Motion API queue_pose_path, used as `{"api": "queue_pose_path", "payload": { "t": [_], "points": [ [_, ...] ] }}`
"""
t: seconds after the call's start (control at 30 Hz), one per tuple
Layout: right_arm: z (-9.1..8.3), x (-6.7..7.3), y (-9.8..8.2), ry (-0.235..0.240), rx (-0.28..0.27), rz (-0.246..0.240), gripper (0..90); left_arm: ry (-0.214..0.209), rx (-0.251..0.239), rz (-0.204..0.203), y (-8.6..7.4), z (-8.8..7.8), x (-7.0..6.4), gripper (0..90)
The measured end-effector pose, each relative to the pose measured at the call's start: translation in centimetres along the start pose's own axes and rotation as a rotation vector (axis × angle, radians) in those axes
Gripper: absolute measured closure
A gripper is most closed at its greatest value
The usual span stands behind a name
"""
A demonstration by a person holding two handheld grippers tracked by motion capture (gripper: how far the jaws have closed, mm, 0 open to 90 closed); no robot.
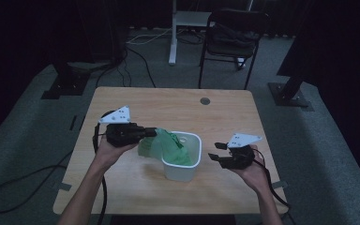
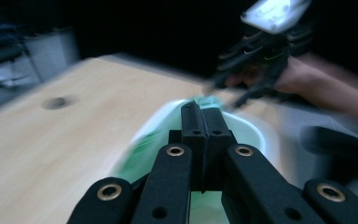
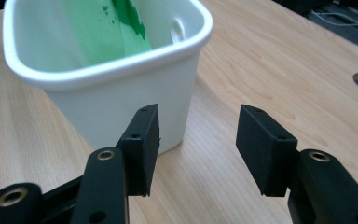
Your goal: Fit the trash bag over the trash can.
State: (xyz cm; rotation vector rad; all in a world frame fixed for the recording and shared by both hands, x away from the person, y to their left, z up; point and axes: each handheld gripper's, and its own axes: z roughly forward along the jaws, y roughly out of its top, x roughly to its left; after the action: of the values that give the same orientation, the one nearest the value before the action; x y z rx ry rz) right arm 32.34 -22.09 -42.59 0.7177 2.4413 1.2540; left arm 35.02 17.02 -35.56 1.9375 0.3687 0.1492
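Now, line by line:

Green bag: a thin green plastic bag [image 1: 168,145] hangs half inside the white bin, its near-left part pulled up and out over the bin's left rim toward the left gripper. In the right gripper view the green film [image 3: 116,32] lines the inside of the bin's wall.

White bin: a small white plastic bin [image 1: 183,164] stands upright near the middle of the table, slightly toward the near edge. It sits between the two grippers.

Left gripper: the left gripper [image 1: 153,133] is just left of the bin, above the table, pointing right. Its jaws are pressed together, pinching the bag's edge; in the left gripper view the green film [image 2: 144,144] spreads out below and around the closed jaws [image 2: 204,114].

Right gripper: the right gripper [image 1: 215,152] is just right of the bin, apart from it, pointing left. Its jaws stand apart with nothing between them [image 3: 198,140]; the bin's wall [image 3: 121,102] lies just beyond them.

Table: a light wooden table [image 1: 136,101] with a round cable hole [image 1: 205,101] at its far side.

Beyond: a dark chair [image 1: 232,40] stands on the floor past the far edge.
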Motion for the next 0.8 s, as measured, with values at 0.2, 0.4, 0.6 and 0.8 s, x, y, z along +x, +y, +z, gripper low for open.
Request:
{"api": "queue_pose_path", "payload": {
  "t": [0.2,0.4,0.6,0.8],
  "points": [
    [0.2,0.0,0.5,0.012,-0.006,-0.004,48.5,0.111,0.071,0.054,0.8,0.7,-1.0,90.0],
    [0.2,0.4,1.1,0.022,-0.019,-0.021,48.2,0.026,0.034,0.034,1.0,1.7,-1.2,90.0],
    [0.1,0.6,1.8,0.03,-0.027,-0.042,48.2,0.027,0.066,0.059,1.6,2.8,-1.6,90.0],
    [0.4,1.0,2.3,0.028,-0.035,-0.056,48.4,0.021,0.064,0.061,2.3,3.8,-1.5,90.0]
  ]
}}
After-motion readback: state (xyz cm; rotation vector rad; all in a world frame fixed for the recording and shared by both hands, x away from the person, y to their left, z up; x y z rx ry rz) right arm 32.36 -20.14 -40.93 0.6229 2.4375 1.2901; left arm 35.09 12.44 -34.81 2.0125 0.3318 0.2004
